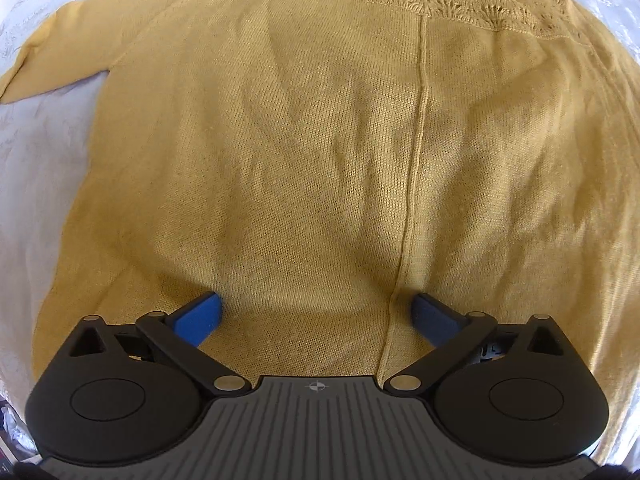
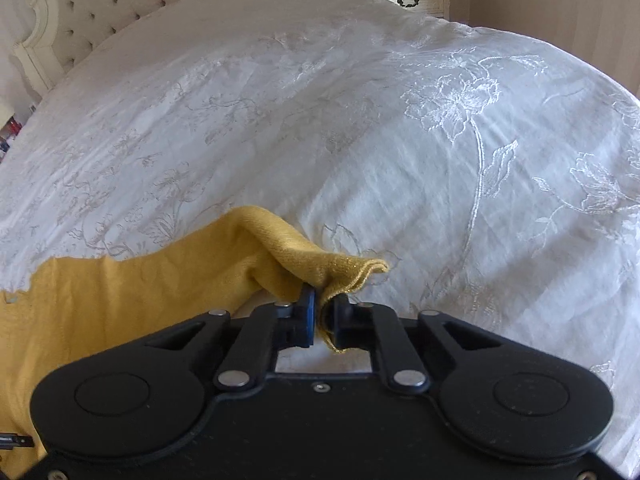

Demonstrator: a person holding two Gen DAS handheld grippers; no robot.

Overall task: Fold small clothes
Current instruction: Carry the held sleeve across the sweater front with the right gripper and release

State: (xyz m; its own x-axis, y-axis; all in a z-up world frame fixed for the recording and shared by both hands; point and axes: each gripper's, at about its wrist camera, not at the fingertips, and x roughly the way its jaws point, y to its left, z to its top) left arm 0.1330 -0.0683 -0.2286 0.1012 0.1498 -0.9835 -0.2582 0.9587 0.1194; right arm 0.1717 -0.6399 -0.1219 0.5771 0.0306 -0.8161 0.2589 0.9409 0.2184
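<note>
While the mustard knit sweater lies spread flat on the white embroidered bedspread, your left gripper hangs straight above its lower body with its blue fingers spread wide, nothing between them but the flat knit underneath. A seam runs down the cloth just inside the right-hand finger, and one sleeve stretches out toward the upper left. Your right gripper is clenched on the cuff end of the other sleeve, lifting it in a bunched fold off the bedspread. A tufted headboard stands beyond.
</note>
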